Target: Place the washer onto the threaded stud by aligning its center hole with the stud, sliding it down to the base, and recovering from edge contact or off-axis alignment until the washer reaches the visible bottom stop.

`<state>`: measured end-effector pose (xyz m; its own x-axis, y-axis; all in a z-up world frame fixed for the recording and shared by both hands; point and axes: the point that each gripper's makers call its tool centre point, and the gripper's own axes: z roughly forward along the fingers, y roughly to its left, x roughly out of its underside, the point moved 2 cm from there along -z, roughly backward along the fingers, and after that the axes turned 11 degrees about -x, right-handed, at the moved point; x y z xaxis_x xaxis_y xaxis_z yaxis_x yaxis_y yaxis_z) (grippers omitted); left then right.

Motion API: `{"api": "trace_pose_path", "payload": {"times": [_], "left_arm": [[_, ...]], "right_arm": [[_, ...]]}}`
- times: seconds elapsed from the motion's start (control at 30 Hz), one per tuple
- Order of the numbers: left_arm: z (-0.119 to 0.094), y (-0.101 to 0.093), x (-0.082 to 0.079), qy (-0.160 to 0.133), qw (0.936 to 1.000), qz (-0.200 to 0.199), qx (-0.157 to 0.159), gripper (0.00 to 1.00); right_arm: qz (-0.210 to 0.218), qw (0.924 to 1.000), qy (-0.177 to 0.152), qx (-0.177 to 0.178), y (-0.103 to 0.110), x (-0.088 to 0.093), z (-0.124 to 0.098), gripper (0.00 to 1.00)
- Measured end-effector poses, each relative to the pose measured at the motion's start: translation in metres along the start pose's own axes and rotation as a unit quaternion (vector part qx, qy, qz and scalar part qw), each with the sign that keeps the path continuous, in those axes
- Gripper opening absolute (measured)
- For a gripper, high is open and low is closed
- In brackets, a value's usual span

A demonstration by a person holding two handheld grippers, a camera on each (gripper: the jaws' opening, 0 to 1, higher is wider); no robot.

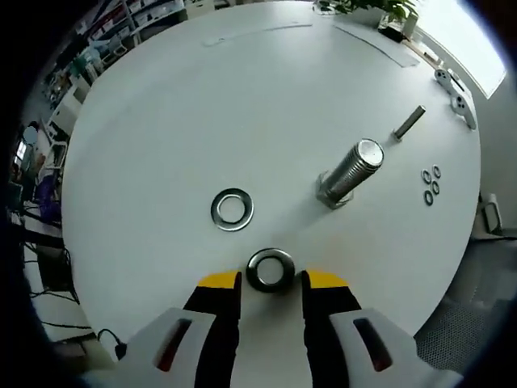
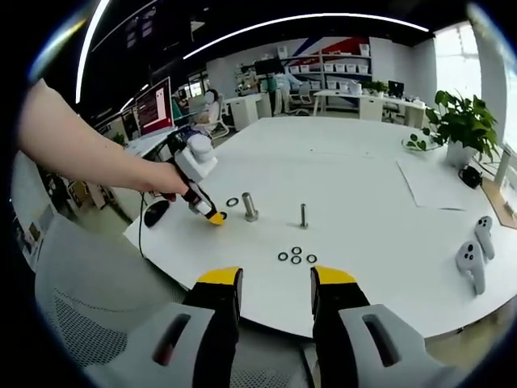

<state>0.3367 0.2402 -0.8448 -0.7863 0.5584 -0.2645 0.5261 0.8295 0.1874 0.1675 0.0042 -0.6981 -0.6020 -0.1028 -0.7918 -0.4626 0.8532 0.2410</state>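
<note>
In the left gripper view a steel washer (image 1: 270,269) lies flat on the white table (image 1: 242,113), right between the yellow tips of my left gripper (image 1: 271,280), which stands open around it. A second washer (image 1: 233,208) lies a little farther on. The thick threaded stud (image 1: 352,171) stands on its base to the right. In the right gripper view my right gripper (image 2: 276,279) hangs open above the table's near edge, holding nothing. From there the left gripper (image 2: 212,215) sits tip-down beside the stud (image 2: 250,206) and a washer (image 2: 233,201).
A thin bolt (image 1: 409,122) and several small rings (image 1: 431,185) lie beyond the stud. Two white controllers (image 2: 475,254) rest at the right, with a paper sheet (image 2: 436,183) and a potted plant (image 2: 460,125) behind. A person's arm (image 2: 89,153) holds the left gripper. A grey chair (image 2: 89,315) stands nearby.
</note>
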Motion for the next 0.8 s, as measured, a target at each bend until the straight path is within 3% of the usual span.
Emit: {"api": "trace_pose_path", "payload": {"times": [0.17,0.33,0.43,0.8], "left_arm": [[0.0,-0.004,-0.003,0.015,0.9985,0.051,0.011,0.24],[0.001,-0.002,-0.003,0.023,0.9986,0.046,0.014,0.21],[0.001,-0.003,-0.003,0.024,0.9974,0.066,0.015,0.21],[-0.007,-0.012,0.016,0.047,0.9905,0.126,0.027,0.21]], "right_arm": [[-0.002,1.0,0.002,0.0,0.0,0.001,0.0,0.36],[-0.002,1.0,0.003,0.002,0.0,0.001,0.0,0.36],[-0.002,1.0,0.003,0.002,-0.001,0.001,0.0,0.36],[-0.001,1.0,0.003,0.003,-0.001,0.001,-0.001,0.36]]}}
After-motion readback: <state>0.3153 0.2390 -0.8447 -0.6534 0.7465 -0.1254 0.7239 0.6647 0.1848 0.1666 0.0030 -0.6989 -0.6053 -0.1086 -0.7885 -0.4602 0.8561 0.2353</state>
